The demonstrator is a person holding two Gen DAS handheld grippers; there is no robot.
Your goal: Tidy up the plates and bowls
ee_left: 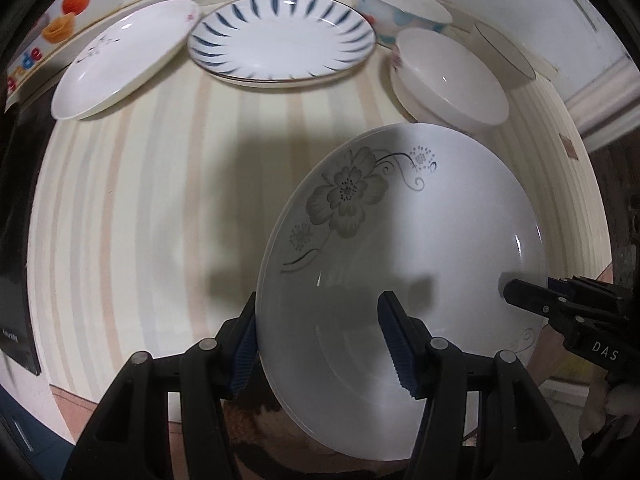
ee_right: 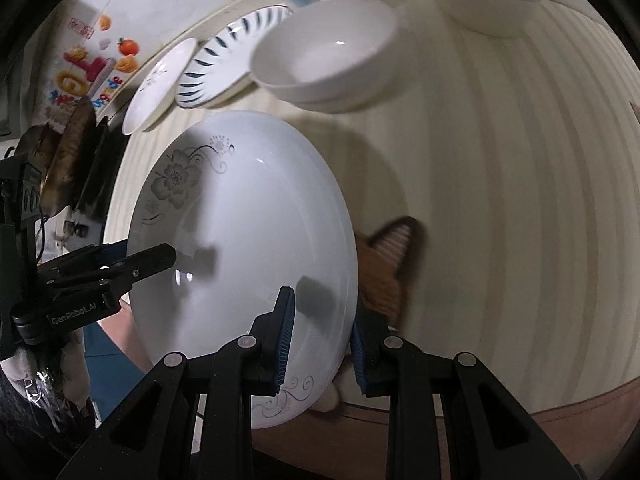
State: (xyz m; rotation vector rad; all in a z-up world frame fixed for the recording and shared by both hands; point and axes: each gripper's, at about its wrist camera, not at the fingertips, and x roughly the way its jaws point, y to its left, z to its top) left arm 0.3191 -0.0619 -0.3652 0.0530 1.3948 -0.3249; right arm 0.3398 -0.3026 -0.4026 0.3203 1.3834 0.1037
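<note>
I pinch the flowered plate (ee_left: 400,264) by both rims, left gripper (ee_left: 324,344) and right gripper (ee_right: 320,340), keeping it level (bowls crowd the far right).

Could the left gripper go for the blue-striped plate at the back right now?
Probably not yet. The left gripper is clamped on the rim of the large white flower-patterned plate, which the right gripper also holds. The striped tabletop towards the blue-striped plate looks unobstructed.
</note>
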